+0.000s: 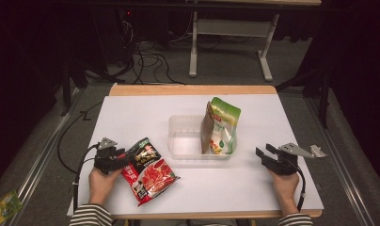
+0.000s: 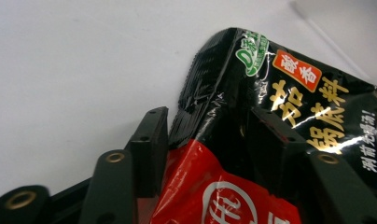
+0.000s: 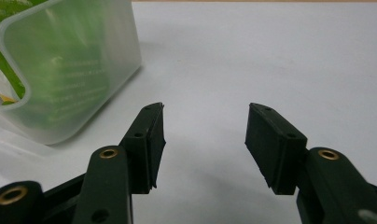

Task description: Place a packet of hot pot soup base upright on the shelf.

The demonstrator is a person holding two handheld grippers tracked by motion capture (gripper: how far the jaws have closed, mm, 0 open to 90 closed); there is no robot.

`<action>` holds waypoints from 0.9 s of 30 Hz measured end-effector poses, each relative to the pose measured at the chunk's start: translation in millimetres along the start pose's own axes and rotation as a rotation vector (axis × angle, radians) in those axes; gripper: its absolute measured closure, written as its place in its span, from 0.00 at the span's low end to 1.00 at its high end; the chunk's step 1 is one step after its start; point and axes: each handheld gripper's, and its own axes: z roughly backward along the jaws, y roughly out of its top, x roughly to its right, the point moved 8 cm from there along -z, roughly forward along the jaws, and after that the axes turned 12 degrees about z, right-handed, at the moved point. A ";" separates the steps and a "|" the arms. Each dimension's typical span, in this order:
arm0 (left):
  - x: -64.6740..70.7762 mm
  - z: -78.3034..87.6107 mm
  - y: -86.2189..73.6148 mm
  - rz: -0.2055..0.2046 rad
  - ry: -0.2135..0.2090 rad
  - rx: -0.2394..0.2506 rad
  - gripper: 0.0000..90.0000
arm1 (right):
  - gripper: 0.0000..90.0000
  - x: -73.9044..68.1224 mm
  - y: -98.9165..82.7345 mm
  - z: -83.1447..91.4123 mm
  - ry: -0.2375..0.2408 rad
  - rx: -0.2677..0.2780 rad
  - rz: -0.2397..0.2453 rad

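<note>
My left gripper (image 1: 124,157) has the red-and-black sauce pouch (image 1: 148,172) between half-open jaws, grip unclear; my right gripper (image 1: 264,153) stands open, empty, right of the clear tub (image 1: 178,141).

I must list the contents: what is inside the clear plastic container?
A green and white snack pouch stands upright inside the clear plastic container, at its right end. The pouch hides whatever lies behind it.

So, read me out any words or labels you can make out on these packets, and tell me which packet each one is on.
"酸香", orange label on the red and black packet.
"锅底料", gold characters beside that label.
Green round logo at its top edge: too small to read.
Green pouch standing in the clear tub: print too blurred to read.
</note>
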 end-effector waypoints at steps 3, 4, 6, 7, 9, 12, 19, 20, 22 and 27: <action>-0.4 -0.9 -1.2 0.002 -0.020 -0.017 0.59 | 0.52 0.2 -0.1 -0.4 0.002 -0.001 0.006; -0.6 -1.4 -1.5 0.003 -0.024 -0.017 0.60 | 0.52 -0.2 -0.1 -0.5 0.002 -0.003 0.002; -0.1 -2.0 -2.0 0.007 -0.029 -0.018 0.61 | 0.52 -0.1 -0.2 -0.7 0.003 -0.005 0.008; -0.1 -2.0 -2.0 0.007 -0.029 -0.018 0.62 | 0.52 -0.3 -0.4 -0.7 0.003 -0.008 0.006; 1.1 -2.8 -2.6 0.017 -0.038 -0.024 0.64 | 0.52 -0.5 -0.7 -1.1 0.004 -0.014 0.003; 1.5 -3.0 -3.4 0.010 -0.039 -0.038 0.67 | 0.51 0.3 -0.8 -1.6 0.001 -0.015 0.010; 2.4 -1.6 -4.2 -0.016 -0.054 -0.040 0.75 | 0.51 0.2 -1.1 -1.1 -0.012 -0.020 -0.003; 2.6 -1.1 -4.4 -0.029 -0.054 -0.040 0.76 | 0.51 0.2 -1.0 -1.0 -0.013 -0.018 -0.003; 4.1 -1.5 -4.7 -0.046 -0.043 -0.022 0.76 | 0.51 0.4 -1.1 -1.2 -0.013 -0.021 -0.001; 5.2 -1.4 -5.2 -0.073 -0.039 -0.013 0.80 | 0.51 0.9 -1.1 -1.4 -0.009 -0.018 0.000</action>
